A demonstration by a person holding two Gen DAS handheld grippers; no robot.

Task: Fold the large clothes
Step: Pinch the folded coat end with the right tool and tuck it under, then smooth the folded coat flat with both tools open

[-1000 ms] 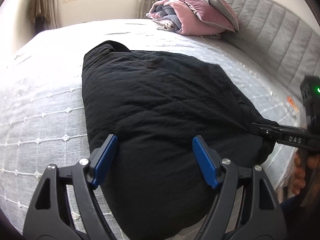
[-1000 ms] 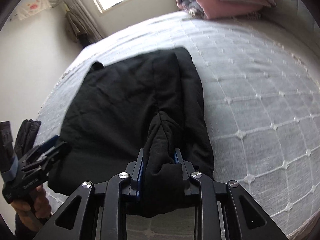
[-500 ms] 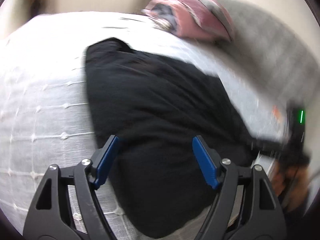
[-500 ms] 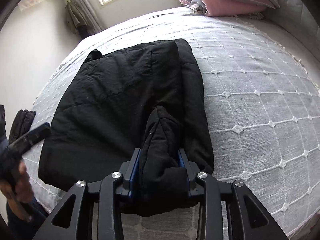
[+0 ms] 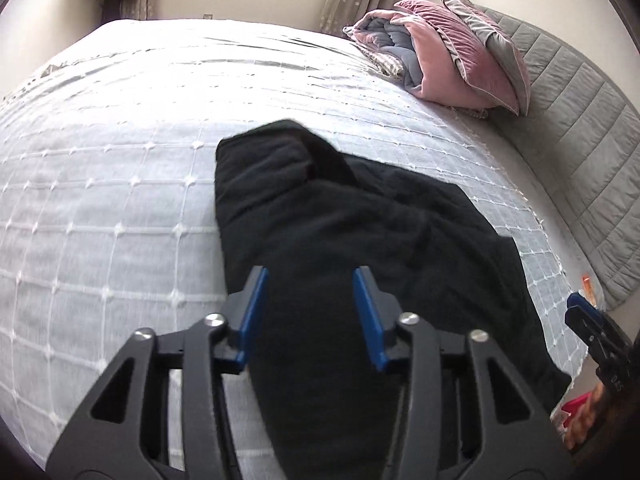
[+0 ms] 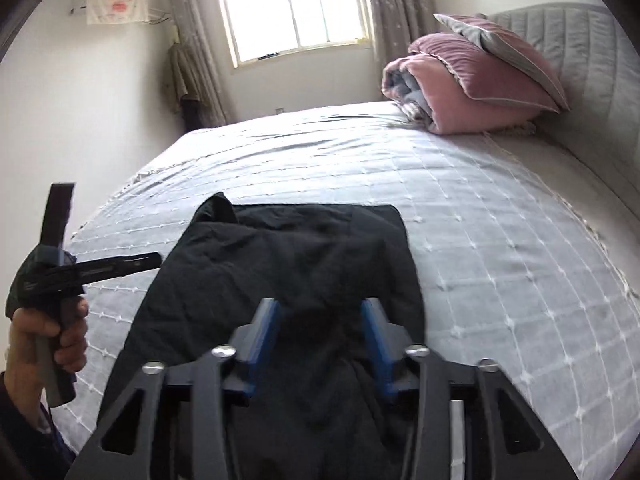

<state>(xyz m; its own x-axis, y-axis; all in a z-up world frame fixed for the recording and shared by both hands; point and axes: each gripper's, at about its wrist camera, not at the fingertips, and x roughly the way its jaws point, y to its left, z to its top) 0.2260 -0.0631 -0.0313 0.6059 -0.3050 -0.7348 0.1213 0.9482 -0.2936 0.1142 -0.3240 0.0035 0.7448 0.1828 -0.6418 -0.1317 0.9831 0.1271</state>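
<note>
Moved: pulled up into a narrower, bunched heap, no longer spread flat as a second ago; seen from higher and further back in both views.
Left gripper [image 5: 308, 292]: narrowed from the wide spread of a second ago; fingers [image 5: 256, 304] pressed against a thick fold that filled the whole gap.
Right gripper [image 6: 320, 320]: kept clamped on a raised bunch of cloth, at about the same narrow gap as before.
Coat [image 5: 360, 220]: black, padded; lay on the near half of the bed, held at its near edge by both grippers; humped and creased at the far end, with one dark flap stuck up at the far left corner.
Left hand [image 6: 40, 340]: wrapped round the left gripper's handle at the left edge of the right view; tip of that gripper met the coat's left edge.
Bed [image 5: 120, 200]: covered by a pale grey spread stitched in white squares.
Quilt [image 5: 432, 68]: pink and grey, rolled, at the head of the bed, well apart from the coat.
Pillow [image 5: 480, 40]: pink and grey, leant on top of the quilt.
Headboard [image 5: 580, 120]: grey, padded, behind the pillow.
Window [image 6: 296, 8]: bright, on the far wall, curtains at both sides.
</note>
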